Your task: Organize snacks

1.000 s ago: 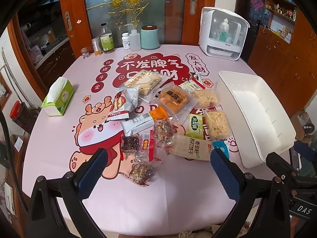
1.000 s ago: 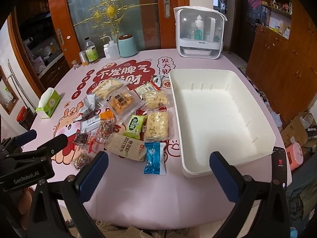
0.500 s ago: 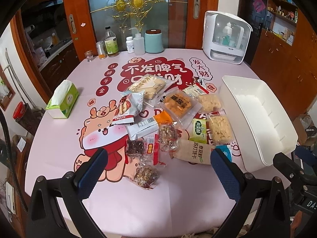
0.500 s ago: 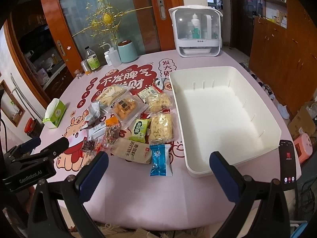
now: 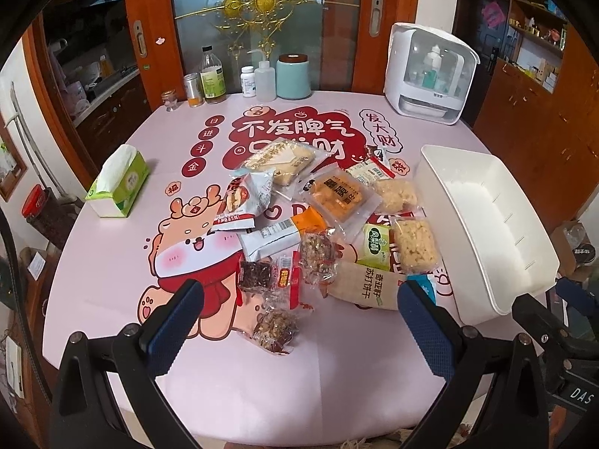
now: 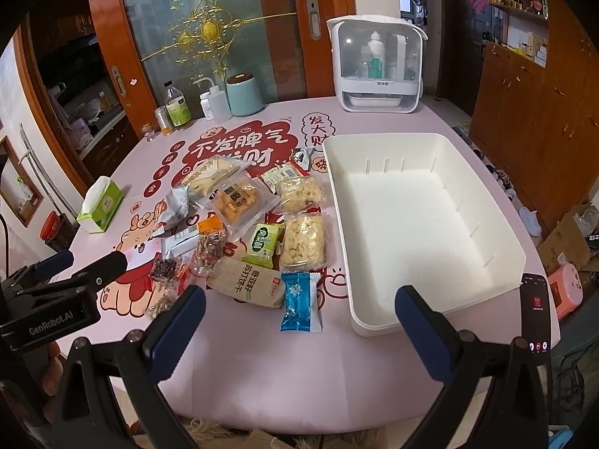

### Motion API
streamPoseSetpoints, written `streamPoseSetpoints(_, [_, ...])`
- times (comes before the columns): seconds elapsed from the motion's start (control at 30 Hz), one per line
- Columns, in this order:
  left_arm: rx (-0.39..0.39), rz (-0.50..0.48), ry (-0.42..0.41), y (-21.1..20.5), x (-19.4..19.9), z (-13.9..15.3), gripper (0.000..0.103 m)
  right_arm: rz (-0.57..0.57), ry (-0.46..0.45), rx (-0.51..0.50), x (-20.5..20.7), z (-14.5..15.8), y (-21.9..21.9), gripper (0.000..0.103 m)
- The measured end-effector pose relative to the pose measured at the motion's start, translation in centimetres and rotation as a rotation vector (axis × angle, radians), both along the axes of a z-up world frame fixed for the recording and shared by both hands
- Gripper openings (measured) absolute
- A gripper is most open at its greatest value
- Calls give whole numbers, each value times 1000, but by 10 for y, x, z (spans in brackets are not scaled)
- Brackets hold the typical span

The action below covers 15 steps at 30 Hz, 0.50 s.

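Reaching with both grippers point(image 5: 295, 318) point(image 6: 299, 321) spread wide (holding nothing), overlapped snacks point(image 5: 322, 232) may drag neighbours past the bin point(image 6: 423, 220).

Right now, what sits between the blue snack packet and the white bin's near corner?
Nothing: in the right wrist view only bare pink tablecloth separates the blue packet from the white bin.

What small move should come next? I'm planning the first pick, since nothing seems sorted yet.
Probably lower the open right gripper onto the blue foil snack packet: it lies nearest those fingers, apart from the pile, beside the empty white plastic bin. Both grippers hold nothing.
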<state>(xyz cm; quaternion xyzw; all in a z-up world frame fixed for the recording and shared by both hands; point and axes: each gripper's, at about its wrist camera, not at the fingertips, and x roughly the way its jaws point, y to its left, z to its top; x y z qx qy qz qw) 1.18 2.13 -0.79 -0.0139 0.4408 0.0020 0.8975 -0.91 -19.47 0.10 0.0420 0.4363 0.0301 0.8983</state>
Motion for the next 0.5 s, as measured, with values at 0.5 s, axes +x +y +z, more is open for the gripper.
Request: streamPoseSetpoints(0.5, [14, 0, -51, 4, -8, 12, 103, 23, -9, -11, -3, 7, 5, 92])
